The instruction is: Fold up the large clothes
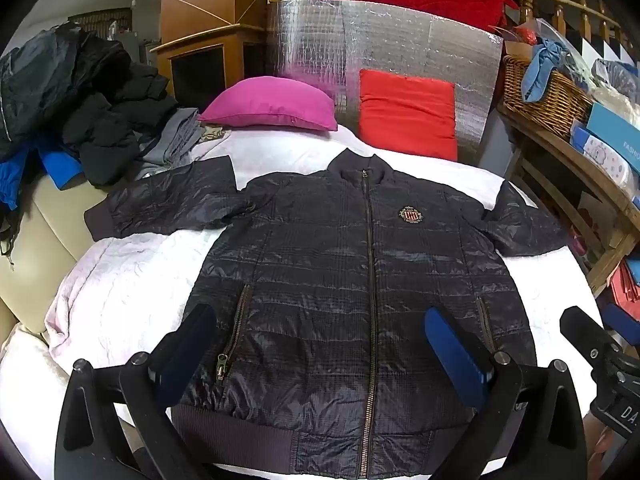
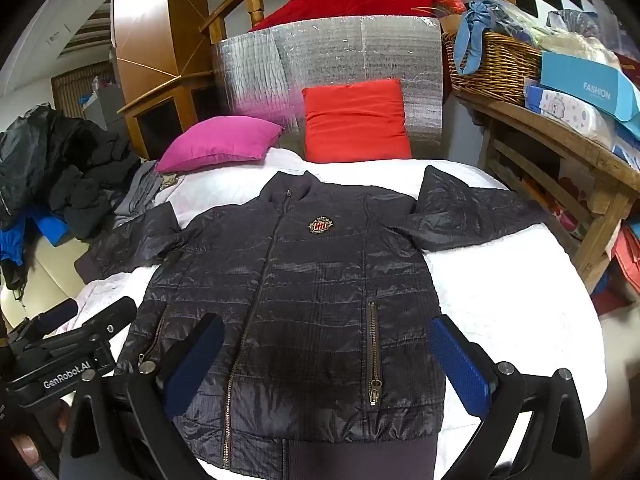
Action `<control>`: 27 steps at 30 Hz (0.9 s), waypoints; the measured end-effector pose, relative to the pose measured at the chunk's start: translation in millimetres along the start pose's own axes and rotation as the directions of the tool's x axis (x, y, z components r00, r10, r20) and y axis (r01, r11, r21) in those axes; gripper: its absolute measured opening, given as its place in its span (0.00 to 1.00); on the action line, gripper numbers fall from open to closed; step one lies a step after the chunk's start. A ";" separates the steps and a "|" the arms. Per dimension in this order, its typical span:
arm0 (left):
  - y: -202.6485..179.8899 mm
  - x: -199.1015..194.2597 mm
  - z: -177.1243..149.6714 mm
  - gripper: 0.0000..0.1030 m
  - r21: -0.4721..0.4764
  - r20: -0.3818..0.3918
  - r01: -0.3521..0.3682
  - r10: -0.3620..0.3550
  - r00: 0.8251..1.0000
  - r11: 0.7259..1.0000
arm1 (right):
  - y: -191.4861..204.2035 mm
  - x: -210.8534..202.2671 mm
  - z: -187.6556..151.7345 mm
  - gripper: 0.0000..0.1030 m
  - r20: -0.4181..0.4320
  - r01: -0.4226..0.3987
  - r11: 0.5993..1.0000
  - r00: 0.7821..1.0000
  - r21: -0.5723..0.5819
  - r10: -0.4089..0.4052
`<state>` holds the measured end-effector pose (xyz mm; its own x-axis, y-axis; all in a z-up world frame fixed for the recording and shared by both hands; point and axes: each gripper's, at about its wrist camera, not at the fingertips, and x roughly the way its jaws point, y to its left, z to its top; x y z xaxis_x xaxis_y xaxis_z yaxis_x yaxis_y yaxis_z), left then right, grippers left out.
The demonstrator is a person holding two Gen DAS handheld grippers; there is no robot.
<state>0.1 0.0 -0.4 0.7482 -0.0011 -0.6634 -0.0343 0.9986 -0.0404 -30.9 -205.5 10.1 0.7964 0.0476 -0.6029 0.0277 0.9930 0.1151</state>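
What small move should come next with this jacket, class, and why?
Probably bring the left claw to the sleeve on its side and fold it over the chest. The dark quilted jacket lies flat, zipped, both sleeves spread, and both claws hang open, holding nothing.

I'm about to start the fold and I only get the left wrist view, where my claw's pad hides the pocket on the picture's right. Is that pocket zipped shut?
Observer: Yes. In the right wrist view the pocket zipper has its teeth joined all along, with the pull at the lower end.
Operator: And the hem on that side?
Observer: There the hem of the jacket lies flat on the white cover, with bare cover beyond it.
Operator: Is the right claw holding anything?
Observer: No. The right claw stands wide open, with nothing pinched between its pads.
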 end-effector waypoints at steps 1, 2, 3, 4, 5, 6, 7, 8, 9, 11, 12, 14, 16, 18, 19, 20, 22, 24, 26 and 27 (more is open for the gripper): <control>0.0 0.1 -0.1 1.00 0.000 0.000 0.000 0.000 1.000 1.000 | 0.0 -0.2 0.2 1.00 0.001 0.001 1.000 1.000 0.000 -0.001; -0.2 0.0 -0.2 1.00 0.000 0.000 0.000 0.000 1.000 1.000 | -0.3 -0.3 0.2 1.00 0.000 0.001 1.000 1.000 -0.001 -0.001; -0.4 -0.1 -0.2 1.00 0.001 0.000 0.000 0.000 1.000 1.000 | -0.2 -0.4 0.1 1.00 0.000 0.002 1.000 1.000 0.000 -0.002; -0.5 -0.3 -0.2 1.00 0.001 0.001 0.000 0.000 1.000 1.000 | -0.6 -0.3 0.1 1.00 0.000 0.003 1.000 1.000 0.001 -0.003; -0.6 -0.4 -0.2 1.00 0.000 0.001 0.001 -0.001 1.000 1.000 | -0.3 -0.5 0.2 1.00 0.000 0.003 1.000 1.000 0.001 -0.003; -0.8 -0.5 -0.1 1.00 0.000 0.001 0.002 -0.002 1.000 1.000 | -0.5 -0.7 0.2 1.00 0.000 0.004 1.000 1.000 0.002 -0.004; -1.1 -0.5 -0.1 1.00 0.001 0.001 0.002 -0.002 1.000 1.000 | -0.9 -0.8 0.2 1.00 0.001 0.004 1.000 1.000 0.003 -0.004; -1.4 -0.3 -0.2 1.00 0.002 0.000 0.002 -0.002 1.000 1.000 | -1.3 -1.1 0.3 1.00 0.001 0.004 1.000 1.000 0.004 -0.004; -1.8 0.0 -0.2 1.00 0.003 -0.001 0.003 -0.003 1.000 1.000 | -1.5 -1.1 0.3 1.00 0.001 0.005 1.000 1.000 0.005 -0.005; -1.1 0.4 0.2 1.00 0.004 0.000 0.002 -0.002 1.000 1.000 | -2.6 -1.4 0.2 1.00 0.002 0.005 1.000 1.000 0.006 -0.005; -1.1 0.9 0.1 1.00 0.004 -0.001 0.003 -0.003 1.000 1.000 | -2.8 -1.3 -0.3 1.00 0.002 0.006 1.000 1.000 0.007 -0.006; -3.5 0.9 -1.3 1.00 0.005 0.002 0.002 -0.002 1.000 1.000 | -3.6 -1.3 -0.5 1.00 0.001 0.006 1.000 1.000 0.008 -0.006; -4.0 0.5 -1.7 1.00 0.004 0.003 -0.001 0.001 1.000 1.000 | -3.8 -1.0 -0.5 1.00 0.001 0.007 1.000 1.000 0.009 -0.007; -4.0 0.2 -1.3 1.00 0.003 0.002 -0.001 0.001 1.000 1.000 | -3.8 -0.8 -0.6 1.00 0.000 0.008 1.000 1.000 0.008 -0.008; -4.2 0.3 -1.5 1.00 0.002 0.002 -0.001 0.001 1.000 1.000 | -3.7 -0.7 -0.7 1.00 0.000 0.008 1.000 1.000 0.008 -0.008; -4.3 0.3 -1.8 1.00 0.003 0.003 -0.002 0.002 1.000 1.000 | -3.4 -0.8 -0.9 1.00 0.000 0.009 1.000 1.000 0.008 -0.009; -4.0 0.3 -1.8 1.00 0.003 0.003 -0.001 0.001 1.000 1.000 | -3.5 -0.9 -0.8 1.00 -0.001 0.008 1.000 1.000 0.007 -0.008; -4.2 -0.2 -2.0 1.00 0.000 0.002 0.001 -0.001 1.000 1.000 | -3.6 -0.8 -0.7 1.00 -0.001 0.009 1.000 1.000 0.007 -0.009; -7.5 0.6 -4.0 1.00 0.003 -0.002 0.003 -0.003 1.000 1.000 | -3.3 -0.7 -0.8 1.00 -0.001 0.009 1.000 1.000 0.006 -0.009; -7.4 0.7 -4.0 1.00 0.003 -0.001 0.003 -0.003 1.000 1.000 | -3.5 -0.7 -0.8 1.00 -0.001 0.009 1.000 1.000 0.007 -0.009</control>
<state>-1.8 -7.5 -3.6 0.7477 -0.0044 -0.6640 -0.0300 0.9987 -0.0404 -32.1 -208.9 9.5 0.7955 0.0384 -0.6047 0.0395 0.9926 0.1150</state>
